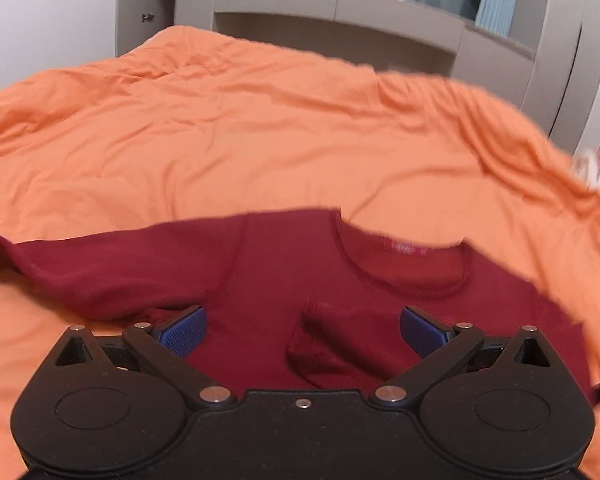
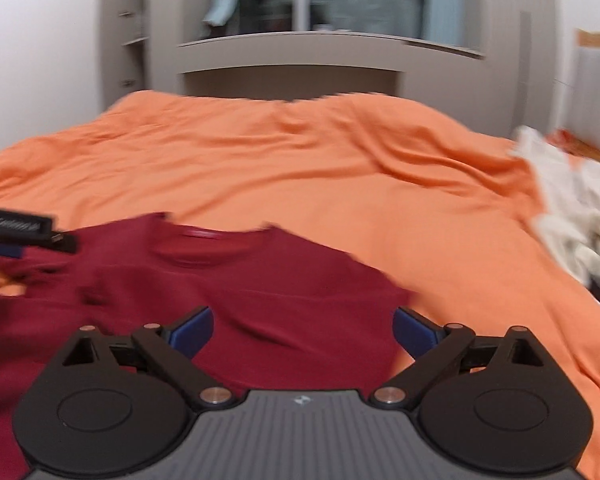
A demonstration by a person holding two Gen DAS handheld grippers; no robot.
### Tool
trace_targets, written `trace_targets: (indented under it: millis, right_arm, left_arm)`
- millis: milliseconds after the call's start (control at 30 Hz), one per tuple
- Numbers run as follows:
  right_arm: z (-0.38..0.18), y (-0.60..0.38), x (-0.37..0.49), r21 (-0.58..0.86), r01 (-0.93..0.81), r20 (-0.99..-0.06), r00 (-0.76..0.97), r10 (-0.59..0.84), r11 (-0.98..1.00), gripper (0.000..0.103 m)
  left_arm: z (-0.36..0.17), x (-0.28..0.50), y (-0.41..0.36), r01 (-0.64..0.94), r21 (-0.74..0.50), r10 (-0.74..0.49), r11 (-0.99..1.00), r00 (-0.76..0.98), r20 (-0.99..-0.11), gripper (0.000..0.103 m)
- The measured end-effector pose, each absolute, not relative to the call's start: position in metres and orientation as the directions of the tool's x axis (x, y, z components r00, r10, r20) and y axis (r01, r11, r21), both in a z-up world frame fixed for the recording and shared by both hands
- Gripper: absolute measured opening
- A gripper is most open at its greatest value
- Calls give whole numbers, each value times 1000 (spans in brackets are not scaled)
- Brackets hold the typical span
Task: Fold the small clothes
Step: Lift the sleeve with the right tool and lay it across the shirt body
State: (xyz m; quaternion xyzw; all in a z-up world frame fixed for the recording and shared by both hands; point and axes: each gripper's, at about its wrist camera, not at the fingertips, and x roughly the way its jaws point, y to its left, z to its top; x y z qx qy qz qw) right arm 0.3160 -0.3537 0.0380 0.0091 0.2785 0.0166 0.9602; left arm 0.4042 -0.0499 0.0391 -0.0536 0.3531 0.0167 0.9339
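Lying flat on orange bedspread (image 1: pixel 260 140): dark red sweater (image 1: pixel 284 280). Left gripper (image 1: pixel 302 330) & right gripper (image 2: pixel 302 330) fingers spread wide, holding nothing.

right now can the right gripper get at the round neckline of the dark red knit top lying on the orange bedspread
Probably yes. The right gripper hangs open over the dark red knit top, and its round neckline lies ahead with only flat cloth between. The left gripper sits off to the side, clear of that path.
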Motion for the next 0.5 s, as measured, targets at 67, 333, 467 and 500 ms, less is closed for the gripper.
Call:
trace_targets:
  millis: [67, 333, 467, 500]
  right_arm:
    - [22, -378, 315, 83, 25, -535, 844, 23, 996, 99]
    - [-20, -435, 347, 276, 80, -558, 825, 92, 958, 76]
    - [-36, -447, 358, 357, 101, -588, 797, 139, 928, 58]
    - [-39, -449, 358, 368, 106, -590, 794, 145, 924, 48]
  left_arm:
    - [29, 412, -57, -77, -36, 32, 996, 736, -676, 102]
    - [6, 427, -44, -53, -118, -48, 992, 695, -717, 89]
    - [-4, 433, -36, -63, -175, -88, 983, 672, -735, 64]
    - [-6, 435, -35, -56, -199, -112, 978, 665, -738, 57]
